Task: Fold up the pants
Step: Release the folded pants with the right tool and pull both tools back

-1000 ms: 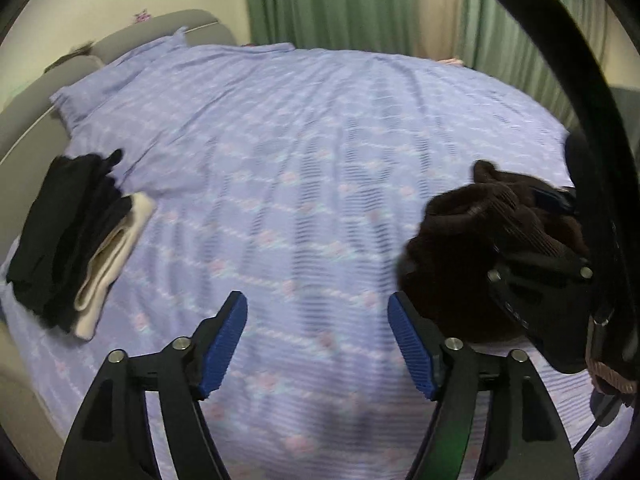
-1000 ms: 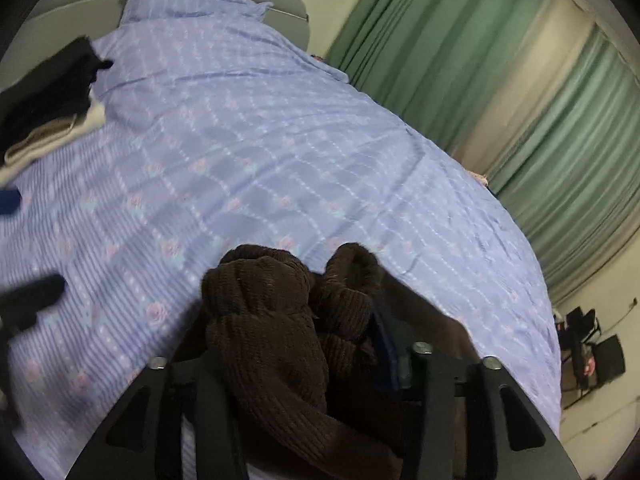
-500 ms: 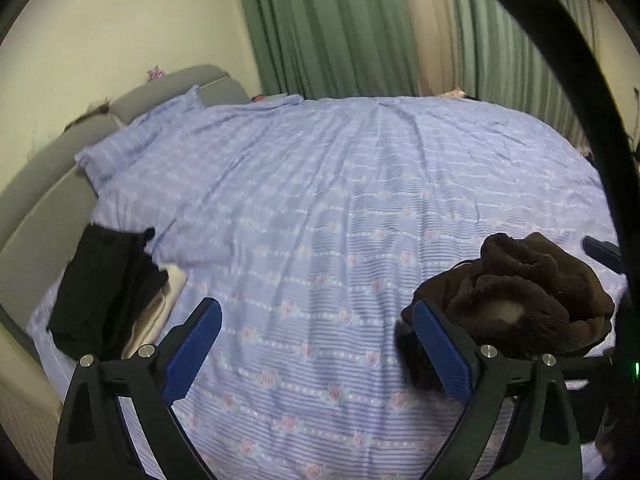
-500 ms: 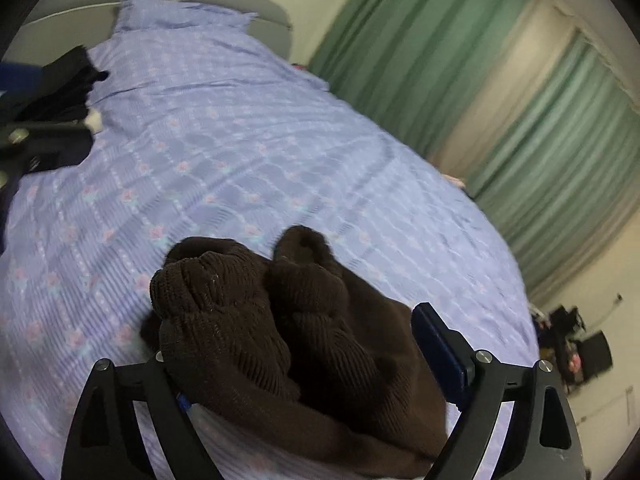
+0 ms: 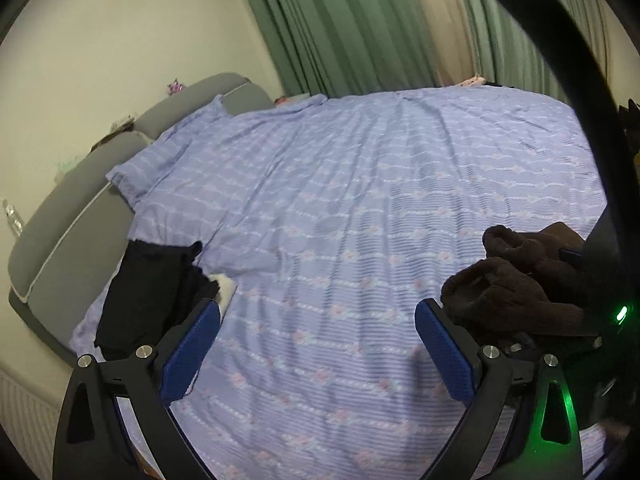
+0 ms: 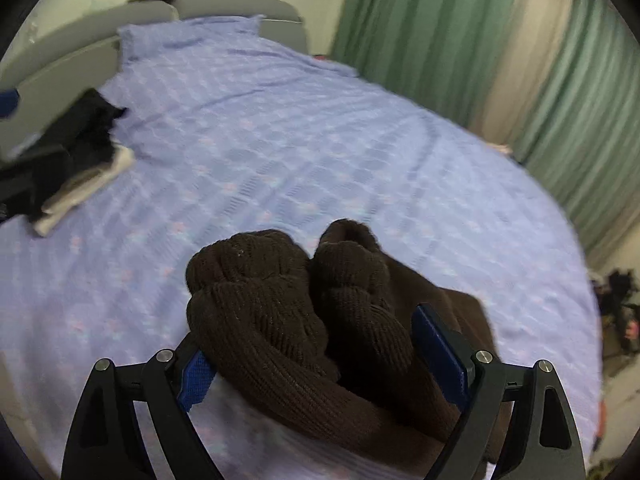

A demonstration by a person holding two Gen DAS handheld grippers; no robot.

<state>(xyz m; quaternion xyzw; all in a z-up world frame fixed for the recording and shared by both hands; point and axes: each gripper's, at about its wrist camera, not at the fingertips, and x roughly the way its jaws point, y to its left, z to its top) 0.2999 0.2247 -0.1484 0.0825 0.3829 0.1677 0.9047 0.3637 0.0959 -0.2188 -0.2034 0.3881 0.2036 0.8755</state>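
Right wrist view: the bunched dark brown ribbed-knit pants [image 6: 304, 312] are seen lying between the wide-spread jaws of the right gripper [image 6: 320, 354], heaped on the lilac striped bedsheet with small pink flowers [image 6: 280, 128]. The jaws are set far apart on either side of the bundle; the blue pads appear to flank the fabric rather than pinch it, though contact on the left pad is partly hidden by the knit, so a firm hold cannot be claimed. Two rounded rolls of fabric are pushed up just ahead of the jaws, and a flatter part trails off to the right of them.

From the left wrist view, the left gripper [image 5: 316, 344] is shown with its jaws wide and nothing between them, only bare bedsheet [image 5: 360, 200]. The same brown pants [image 5: 520, 280] lie just to the right of its right jaw, apart from it. To the left of the left jaw, near the bed's edge, a stack of folded black and cream garments [image 5: 156, 292] is seen, judged to be items already dealt with.

As for progress, the pants are judged to be at the very start: they are crumpled, with no leg, waistband or flat panel laid out. Spreading, aligning the legs and every fold are judged to be left.
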